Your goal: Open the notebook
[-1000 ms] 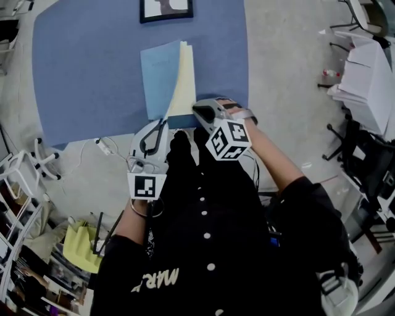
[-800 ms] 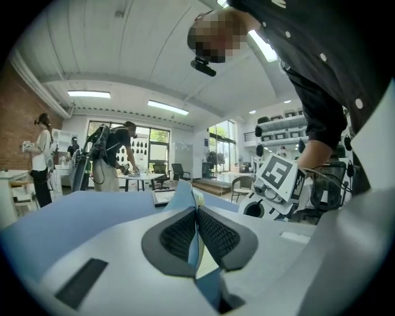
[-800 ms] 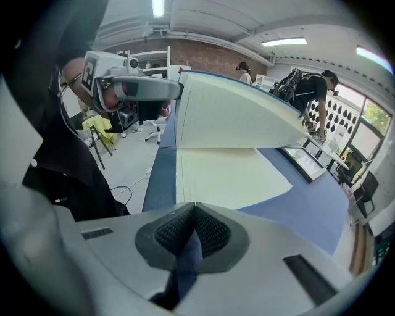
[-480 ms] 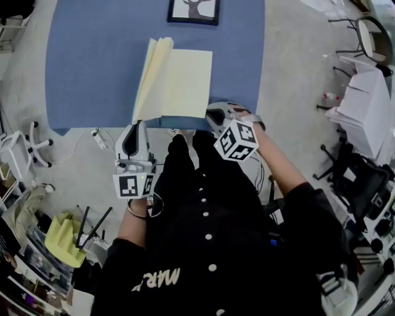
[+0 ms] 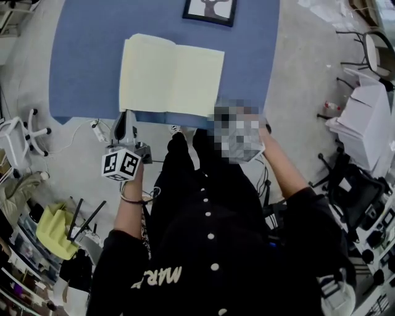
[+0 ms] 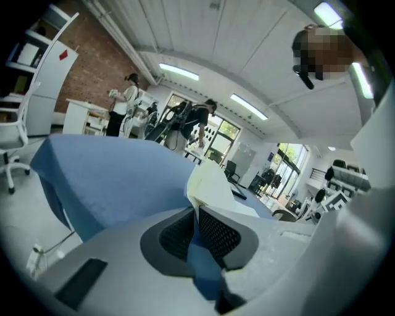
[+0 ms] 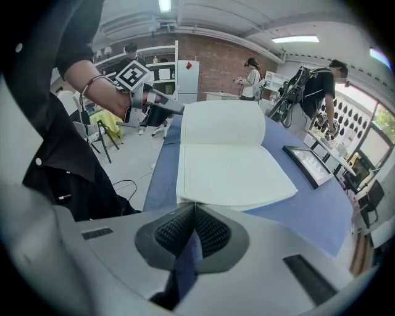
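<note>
The notebook point(image 5: 170, 74) lies open and flat on the blue table point(image 5: 86, 55), both cream pages facing up. My left gripper point(image 5: 126, 115) sits at its near left corner. In the left gripper view the jaws point(image 6: 196, 213) are shut, with a cream leaf point(image 6: 207, 182) rising from between the pads. My right gripper point(image 7: 195, 210) is shut at the near edge of the right-hand page point(image 7: 228, 154); a blue strip shows between its pads. A mosaic patch covers it in the head view. The left gripper point(image 7: 178, 109) also shows in the right gripper view.
A framed picture point(image 5: 210, 9) lies on the table beyond the notebook. Around the table stand a white chair base point(image 5: 18, 133), floor cables point(image 5: 92, 129), a yellow cloth point(image 5: 52, 228) and a paper-stacked desk point(image 5: 370, 117). People point(image 7: 253, 77) stand at the far side of the room.
My left gripper has swung left and down with the cover and pages, so the half-raised notebook now lies flat open. The right gripper stayed at the near edge.
</note>
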Demonstrator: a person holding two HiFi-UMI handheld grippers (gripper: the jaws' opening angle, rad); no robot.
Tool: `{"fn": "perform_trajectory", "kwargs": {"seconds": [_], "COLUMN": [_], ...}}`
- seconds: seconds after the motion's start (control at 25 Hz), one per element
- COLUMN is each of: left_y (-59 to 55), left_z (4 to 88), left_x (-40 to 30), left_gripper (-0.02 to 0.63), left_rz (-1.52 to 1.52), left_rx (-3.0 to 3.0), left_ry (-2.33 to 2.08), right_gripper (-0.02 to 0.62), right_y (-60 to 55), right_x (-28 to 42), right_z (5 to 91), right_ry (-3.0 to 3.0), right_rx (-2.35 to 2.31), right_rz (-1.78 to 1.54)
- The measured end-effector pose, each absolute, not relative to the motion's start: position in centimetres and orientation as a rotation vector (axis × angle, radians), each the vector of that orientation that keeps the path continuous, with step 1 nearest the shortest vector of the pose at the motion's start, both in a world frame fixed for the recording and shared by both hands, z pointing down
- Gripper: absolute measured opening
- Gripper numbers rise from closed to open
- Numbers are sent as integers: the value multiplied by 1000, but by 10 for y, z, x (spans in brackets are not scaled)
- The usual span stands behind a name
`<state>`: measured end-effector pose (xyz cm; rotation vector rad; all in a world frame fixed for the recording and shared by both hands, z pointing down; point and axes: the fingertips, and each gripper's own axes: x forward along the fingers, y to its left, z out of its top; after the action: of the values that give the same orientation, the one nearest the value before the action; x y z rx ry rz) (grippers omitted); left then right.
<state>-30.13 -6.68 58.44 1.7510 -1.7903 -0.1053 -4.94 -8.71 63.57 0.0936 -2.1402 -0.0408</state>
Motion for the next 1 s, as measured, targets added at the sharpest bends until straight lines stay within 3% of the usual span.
{"fn": "perform_trajectory", "kwargs": {"seconds": [0.56,1.0], "left_y": [-67,-37], "left_z": [632,617], "left_x": [-319,-315], "left_gripper": [37,181], "left_rz": [-38,89], "left_rx": [1380,1535], "left_ry": [-1658,-1731], "right_gripper": [11,51], "right_y": [-89,-98], "right_x": [-57,-56], "right_z": [639,633], "right_ry": [-2178,-2194], "right_rx": [137,210], "right_rz": [28,40]}}
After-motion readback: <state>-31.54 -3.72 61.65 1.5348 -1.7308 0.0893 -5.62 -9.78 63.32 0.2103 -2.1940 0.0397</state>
